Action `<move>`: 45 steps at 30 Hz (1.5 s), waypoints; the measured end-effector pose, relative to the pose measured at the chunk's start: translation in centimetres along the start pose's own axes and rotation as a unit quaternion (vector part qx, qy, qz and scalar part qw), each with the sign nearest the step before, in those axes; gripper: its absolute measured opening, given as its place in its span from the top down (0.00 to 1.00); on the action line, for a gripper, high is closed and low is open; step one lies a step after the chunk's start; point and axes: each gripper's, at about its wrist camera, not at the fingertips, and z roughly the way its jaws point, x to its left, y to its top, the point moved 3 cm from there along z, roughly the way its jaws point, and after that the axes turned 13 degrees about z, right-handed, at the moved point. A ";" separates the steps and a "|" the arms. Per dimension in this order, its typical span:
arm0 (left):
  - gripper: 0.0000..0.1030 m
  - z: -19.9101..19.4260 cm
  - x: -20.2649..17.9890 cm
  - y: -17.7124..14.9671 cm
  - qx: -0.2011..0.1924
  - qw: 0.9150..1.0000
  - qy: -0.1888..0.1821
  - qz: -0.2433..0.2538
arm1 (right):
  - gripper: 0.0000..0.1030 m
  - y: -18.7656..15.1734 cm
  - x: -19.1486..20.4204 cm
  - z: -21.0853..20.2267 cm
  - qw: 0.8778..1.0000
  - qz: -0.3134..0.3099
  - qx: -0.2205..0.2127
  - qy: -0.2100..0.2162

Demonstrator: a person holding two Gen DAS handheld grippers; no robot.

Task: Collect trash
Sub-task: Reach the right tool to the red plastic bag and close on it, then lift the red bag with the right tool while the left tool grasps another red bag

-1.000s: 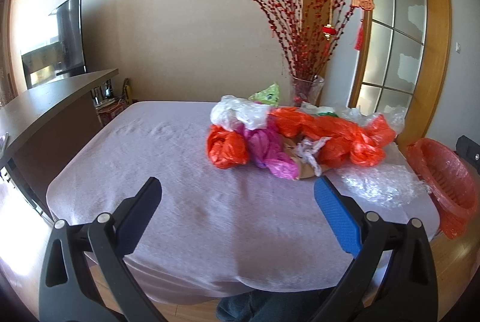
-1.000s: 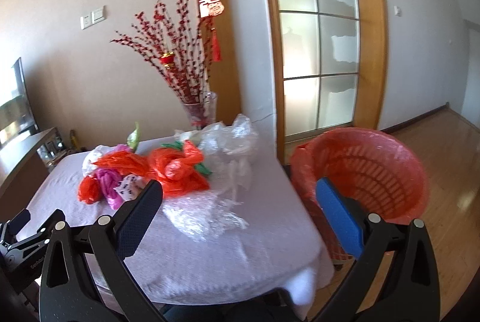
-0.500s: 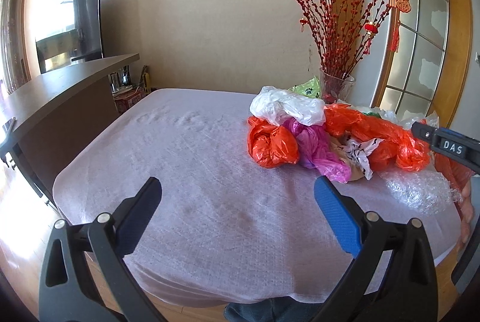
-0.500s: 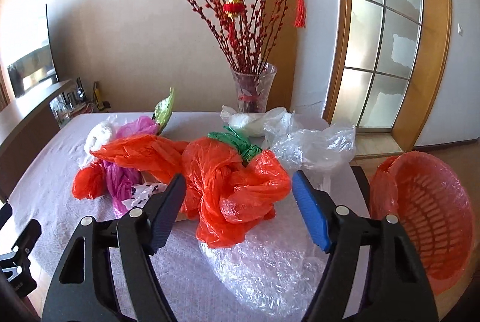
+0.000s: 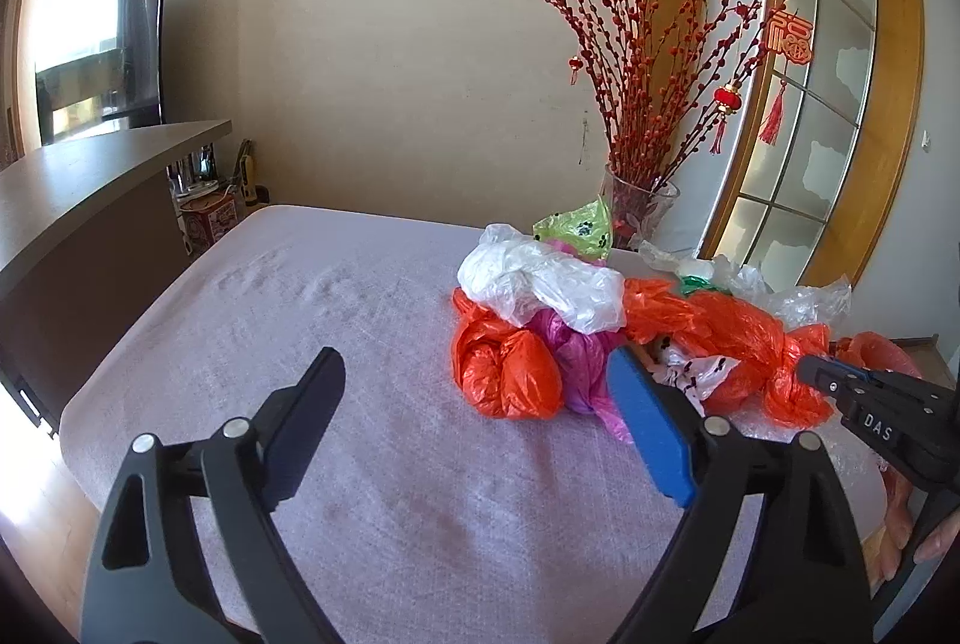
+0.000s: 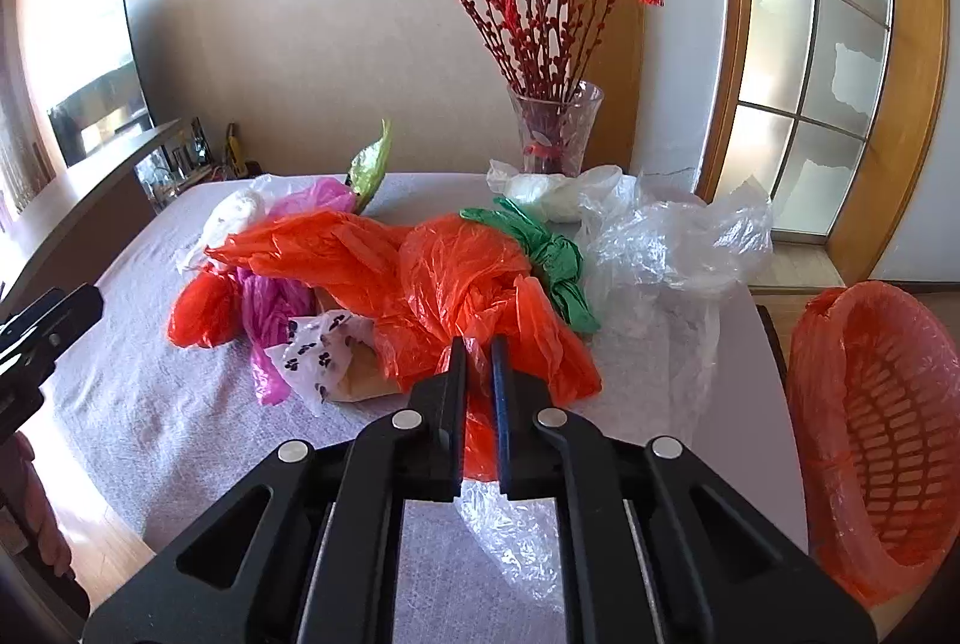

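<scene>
- The trash is a heap of crumpled plastic bags on the far right part of the table point(image 5: 336, 404), which is covered with a pale cloth.
- The right gripper point(image 6: 478, 350) is clenched on a fold of the large orange bag point(image 6: 474, 284), at the near edge of the heap; the orange film sits between its two pads.
- The left gripper point(image 5: 480, 392) holds nothing. Its jaws are closing, but they are wide and only bare cloth lies between them, near the small orange bag point(image 5: 510, 374).
- I judge these bags as very light, soft and a little slippery. They have no firm shape, so a thin single layer can slide out of the pads.
- A better place to take hold is a knot or a thick bunch, like the twisted part of the green bag point(image 6: 546, 254).
- The bags lie on each other, so lifting one may drag its neighbours.
- The lined orange basket point(image 6: 882, 434) stands beside the table on the right, and the bags probably go there.
- The glass vase point(image 6: 555, 128) stands just behind the heap; it is fragile.
</scene>
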 end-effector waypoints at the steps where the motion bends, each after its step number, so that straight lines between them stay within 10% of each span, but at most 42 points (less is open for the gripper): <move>1: 0.18 0.2 0.0 0.2 0.000 1.000 -0.001 0.001 | 0.94 0.0 0.1 -0.4 1.000 0.000 -0.004 0.005; 34: 0.35 9.0 -4.9 5.0 0.070 0.995 0.010 0.074 | 0.97 1.5 -2.4 -8.2 0.994 0.043 -0.102 0.020; 41: 0.93 10.4 -4.1 3.6 0.100 0.992 -0.004 0.073 | 0.97 1.2 -2.8 -8.1 0.994 0.052 -0.098 0.021; 45: 0.98 8.7 -2.9 3.4 0.072 0.995 -0.036 0.059 | 0.97 1.2 -3.0 -8.6 0.993 0.056 -0.103 0.023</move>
